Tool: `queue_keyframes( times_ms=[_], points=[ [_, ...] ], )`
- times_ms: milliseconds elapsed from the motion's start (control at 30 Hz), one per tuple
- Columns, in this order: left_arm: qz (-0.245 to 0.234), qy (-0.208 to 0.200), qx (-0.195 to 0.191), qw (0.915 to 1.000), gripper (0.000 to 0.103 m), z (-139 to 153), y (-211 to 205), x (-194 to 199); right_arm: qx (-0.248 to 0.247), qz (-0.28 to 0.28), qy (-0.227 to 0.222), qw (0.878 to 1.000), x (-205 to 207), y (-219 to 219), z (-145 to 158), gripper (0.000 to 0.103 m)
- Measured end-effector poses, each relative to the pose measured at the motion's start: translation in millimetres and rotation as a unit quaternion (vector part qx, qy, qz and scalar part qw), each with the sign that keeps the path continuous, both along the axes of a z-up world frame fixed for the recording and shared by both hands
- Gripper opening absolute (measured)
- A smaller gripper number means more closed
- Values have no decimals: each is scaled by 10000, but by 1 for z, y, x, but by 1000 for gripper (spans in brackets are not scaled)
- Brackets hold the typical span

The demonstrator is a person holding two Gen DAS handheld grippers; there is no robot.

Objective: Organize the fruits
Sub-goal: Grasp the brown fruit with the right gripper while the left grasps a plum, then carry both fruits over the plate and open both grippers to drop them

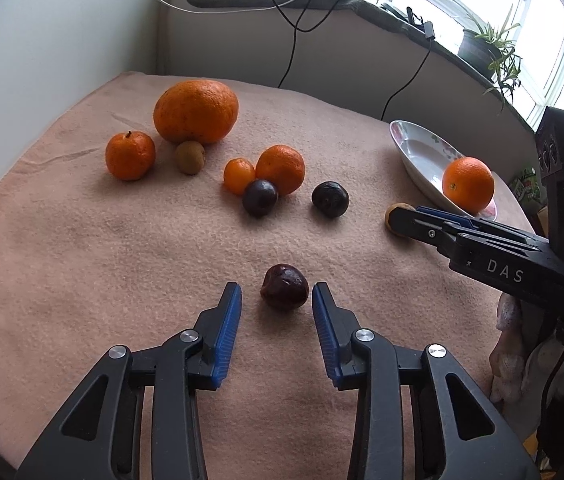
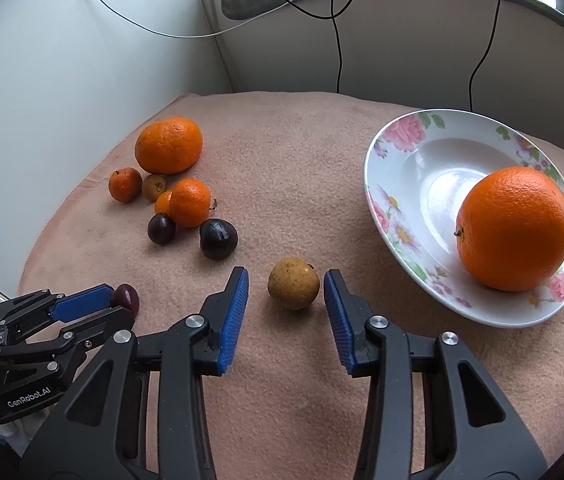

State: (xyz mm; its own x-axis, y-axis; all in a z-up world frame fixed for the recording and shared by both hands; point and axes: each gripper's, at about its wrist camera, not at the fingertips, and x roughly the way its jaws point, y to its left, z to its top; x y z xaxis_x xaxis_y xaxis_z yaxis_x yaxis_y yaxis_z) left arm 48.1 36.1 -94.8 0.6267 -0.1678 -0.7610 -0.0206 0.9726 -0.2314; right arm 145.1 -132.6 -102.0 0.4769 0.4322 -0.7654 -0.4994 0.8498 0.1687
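Between the left gripper's [image 1: 277, 294] jaws, which stand wide apart and hold nothing, a dark red plum-like fruit [image 1: 284, 287] sits on the table's pink cloth [image 1: 82, 240], a gap showing on either side of it. It is lumpy and near round, with a blunt end tipped toward the upper right, so it has hardly any long axis to line up with. Over on the right gripper [image 2: 286, 294], the jaws are just as wide and empty, bracketing a small yellow-brown fruit [image 2: 293, 283] without touching it; its stem nub points up and to the right, and it too is almost round.

Just beyond that, the flowered plate [image 2: 401, 184] holds a single orange [image 2: 515, 229], which I judge to be the only fruit sorted so far. Farther back, well apart from the plate, the rest lie loose: a big orange [image 1: 196, 111], several mandarins, a kiwi [image 1: 190, 157] and two dark fruits [image 1: 260, 197]. Most of the job looks undone.
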Motion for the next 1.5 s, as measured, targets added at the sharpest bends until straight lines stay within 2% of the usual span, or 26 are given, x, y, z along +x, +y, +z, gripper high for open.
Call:
queue_keyframes(
  times_ms=[167,333,467,900,1500],
  points=[
    [7,17,8,10000,34,-3,-4,4,-72,-8,40,10000,3,4,-2,34],
    [36,-7,115,9999,28,-5,-4,4,-128,-47,119,9998,5,6,-6,29],
    [77,-37,53,9999,23,-5,-2,5,-130,-60,98,9998,4,6,-6,29],
    [128,-154,-118,9997,23,3,3,1,36,-112,-41,9999,-1,-3,6,29],
    [-231,-514,-276,9980,23,32,-19,27,367,-427,-461,9973,11,-41,50,28]
  ],
)
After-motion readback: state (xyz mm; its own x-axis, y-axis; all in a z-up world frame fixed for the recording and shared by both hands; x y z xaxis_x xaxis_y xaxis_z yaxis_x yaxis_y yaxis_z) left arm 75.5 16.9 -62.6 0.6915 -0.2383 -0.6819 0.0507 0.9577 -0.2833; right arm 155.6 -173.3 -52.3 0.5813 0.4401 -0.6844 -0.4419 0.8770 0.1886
